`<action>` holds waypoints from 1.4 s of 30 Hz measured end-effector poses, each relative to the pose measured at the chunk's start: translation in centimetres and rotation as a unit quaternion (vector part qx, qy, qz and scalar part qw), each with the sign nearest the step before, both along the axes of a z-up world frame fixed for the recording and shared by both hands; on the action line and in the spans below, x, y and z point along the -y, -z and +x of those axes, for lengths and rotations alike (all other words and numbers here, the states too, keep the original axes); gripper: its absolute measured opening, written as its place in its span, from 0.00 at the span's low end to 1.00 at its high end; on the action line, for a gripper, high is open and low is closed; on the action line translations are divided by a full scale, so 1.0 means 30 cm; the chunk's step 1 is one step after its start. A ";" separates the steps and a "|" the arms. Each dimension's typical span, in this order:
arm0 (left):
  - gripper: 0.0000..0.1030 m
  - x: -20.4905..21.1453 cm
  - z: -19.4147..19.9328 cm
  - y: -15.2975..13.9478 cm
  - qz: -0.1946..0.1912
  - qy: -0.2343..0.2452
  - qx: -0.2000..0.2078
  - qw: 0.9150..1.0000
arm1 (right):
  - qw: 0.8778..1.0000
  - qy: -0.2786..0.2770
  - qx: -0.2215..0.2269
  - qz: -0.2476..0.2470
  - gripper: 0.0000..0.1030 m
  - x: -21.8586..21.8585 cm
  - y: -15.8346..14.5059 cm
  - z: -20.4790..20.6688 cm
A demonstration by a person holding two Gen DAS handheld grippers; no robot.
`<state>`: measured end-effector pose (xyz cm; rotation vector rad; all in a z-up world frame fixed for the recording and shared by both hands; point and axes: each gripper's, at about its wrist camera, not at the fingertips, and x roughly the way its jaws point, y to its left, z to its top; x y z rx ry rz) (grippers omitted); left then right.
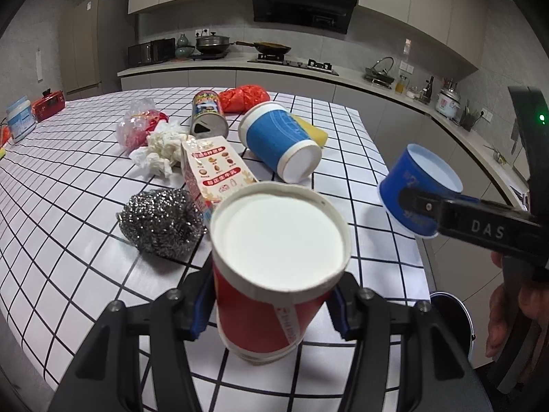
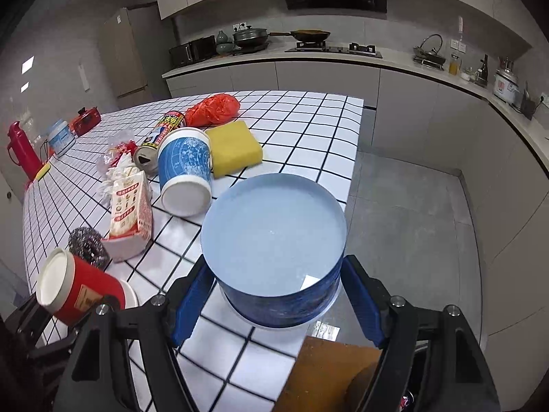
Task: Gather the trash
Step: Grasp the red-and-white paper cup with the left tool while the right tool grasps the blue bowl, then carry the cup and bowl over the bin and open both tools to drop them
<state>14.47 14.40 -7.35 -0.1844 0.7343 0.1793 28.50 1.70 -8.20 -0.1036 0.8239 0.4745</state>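
My left tool [image 1: 271,305] grips the red cup [image 1: 264,309]; my right tool [image 2: 274,292] grips the dark blue cup [image 2: 274,295], both above the table's [image 1: 51,223] near right corner.

A home kitchen: ahead of the grippers, a black range hood [image 1: 302,3] hangs above a gas hob [image 1: 295,63], beside a white rice cooker [image 1: 447,101].

Each handheld gripper is a black frame of angular arms joined by round silver screws, ending in two fingers faced with bright blue pads [image 2: 360,300]. Seen from the side, the right gripper [image 1: 417,206] carries pale letters reading DAS on one black finger. A small green light [image 1: 541,117] glows on the black housing behind it.
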 end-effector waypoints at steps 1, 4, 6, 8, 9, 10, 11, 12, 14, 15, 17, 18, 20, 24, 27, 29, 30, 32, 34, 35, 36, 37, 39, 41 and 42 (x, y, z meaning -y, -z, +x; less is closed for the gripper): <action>0.55 0.002 -0.005 0.000 0.000 -0.001 0.001 1.000 | 1.000 0.000 0.000 0.000 0.75 0.006 -0.001 -0.009; 0.55 0.008 -0.017 -0.005 0.000 -0.001 0.003 1.000 | 1.000 0.002 0.002 0.001 0.75 0.025 -0.008 -0.031; 0.55 0.012 -0.025 -0.009 0.000 0.000 0.004 1.000 | 1.000 0.003 0.003 0.001 0.75 0.036 -0.013 -0.044; 0.55 0.020 -0.029 -0.015 0.002 0.002 0.006 1.000 | 1.000 0.004 0.004 0.002 0.75 0.044 -0.018 -0.055; 0.55 0.024 -0.030 -0.018 0.004 0.003 0.007 1.000 | 1.000 0.004 0.005 0.001 0.75 0.047 -0.021 -0.063; 0.55 0.028 -0.033 -0.019 0.003 0.004 0.008 1.000 | 1.000 0.005 0.006 0.000 0.75 0.050 -0.025 -0.068; 0.55 0.029 -0.036 -0.021 0.003 0.005 0.008 1.000 | 1.000 0.005 0.006 0.002 0.75 0.054 -0.029 -0.073; 0.55 0.032 -0.038 -0.023 0.004 0.005 0.008 1.000 | 1.000 0.006 0.007 0.003 0.75 0.058 -0.033 -0.079; 0.55 0.038 -0.041 -0.030 0.005 0.008 0.009 1.000 | 1.000 0.007 0.009 0.003 0.75 0.063 -0.040 -0.089; 0.55 0.042 -0.044 -0.032 0.006 0.009 0.010 1.000 | 1.000 0.007 0.010 0.004 0.75 0.068 -0.045 -0.097; 0.55 0.050 -0.049 -0.037 0.007 0.012 0.011 1.000 | 1.000 0.009 0.012 0.005 0.75 0.079 -0.051 -0.108; 0.55 0.056 -0.051 -0.041 0.009 0.013 0.011 1.000 | 1.000 0.010 0.012 0.007 0.75 0.086 -0.055 -0.114; 0.55 0.065 -0.055 -0.047 0.010 0.016 0.013 1.000 | 1.000 0.013 0.012 0.009 0.75 0.104 -0.061 -0.126; 0.55 0.090 -0.063 -0.056 0.013 0.021 0.015 1.000 | 1.000 0.022 0.013 0.012 0.75 0.145 -0.069 -0.153; 0.55 0.105 -0.068 -0.060 0.015 0.025 0.017 0.999 | 0.999 0.026 0.014 0.012 0.75 0.172 -0.075 -0.167; 0.55 0.113 -0.074 -0.062 0.016 0.026 0.017 0.999 | 0.999 0.028 0.014 0.013 0.75 0.188 -0.078 -0.175; 0.55 0.114 -0.079 -0.065 0.017 0.026 0.018 0.999 | 0.999 0.028 0.014 0.012 0.75 0.191 -0.079 -0.176; 0.55 0.109 -0.084 -0.068 0.017 0.023 0.018 0.999 | 0.999 0.028 0.015 0.013 0.75 0.193 -0.081 -0.178; 0.55 0.093 -0.089 -0.068 0.019 0.017 0.018 1.000 | 0.999 0.026 0.015 0.013 0.75 0.188 -0.081 -0.179; 0.55 0.082 -0.088 -0.066 0.019 0.014 0.018 1.000 | 0.999 0.025 0.015 0.012 0.75 0.184 -0.082 -0.181; 0.55 0.073 -0.088 -0.063 0.018 0.011 0.017 1.000 | 1.000 0.024 0.014 0.013 0.75 0.180 -0.081 -0.182; 0.55 0.060 -0.086 -0.060 0.016 0.007 0.016 1.000 | 1.000 0.022 0.013 0.012 0.75 0.175 -0.080 -0.183; 0.55 0.041 -0.080 -0.057 0.010 0.003 0.015 1.000 | 1.000 0.020 0.016 0.009 0.75 0.166 -0.080 -0.185; 0.55 0.044 -0.072 -0.056 0.008 0.008 0.013 1.000 | 1.000 0.022 0.015 0.009 0.75 0.173 -0.078 -0.182; 0.55 0.052 -0.064 -0.057 0.007 0.012 0.013 1.000 | 1.000 0.026 0.015 0.007 0.75 0.181 -0.078 -0.181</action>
